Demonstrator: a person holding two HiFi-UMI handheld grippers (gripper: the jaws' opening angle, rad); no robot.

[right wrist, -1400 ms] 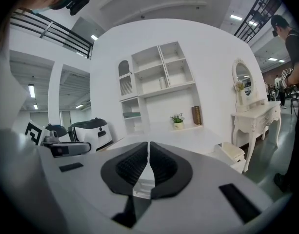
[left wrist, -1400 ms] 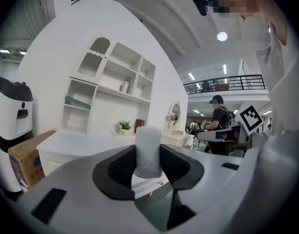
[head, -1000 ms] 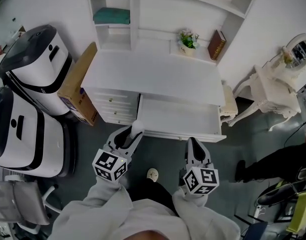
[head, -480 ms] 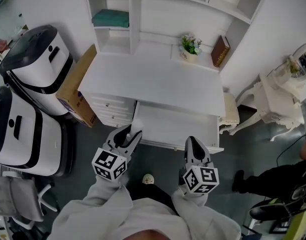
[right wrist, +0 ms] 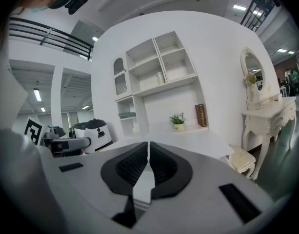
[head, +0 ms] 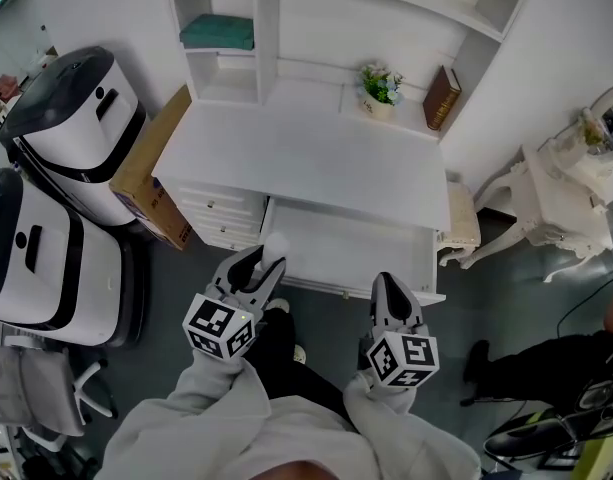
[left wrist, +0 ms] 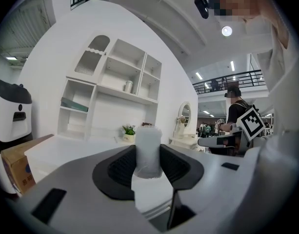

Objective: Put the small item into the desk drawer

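L gripper [head: 260,268] clenched on small white cylinder [left wrist: 148,152]: both dark ribbed pads press its sides, cylinder upright, its top sticking up above the jaws. R gripper [head: 390,290] squeezed closed, pads all but touching, nothing btwn them. Both held low in front of white desk [head: 306,158], well apart from each other.

Desk drawer [head: 351,253] is pulled out under the desktop. From head view the cylinder shows right at the drawer's front-left corner; can't tell if it's over the drawer or just short of it. R gripper's tips sit near the drawer's front edge, right of centre.

Left of the open drawer: stack of small side drawers [head: 224,218] w/ round knobs. Cardboard box [head: 151,173] leans against desk's left side, two white-and-black machines [head: 74,118] beyond it. On desk's back shelf: potted plant [head: 379,83], and brown book [head: 439,90] leaning just beside it. Teal folded cloth [head: 218,31] in upper-left cubby. Cushioned stool [head: 461,218] just right of desk; ornate white vanity table [head: 561,183] farther right. Person in dark clothes [head: 576,333] at right edge.
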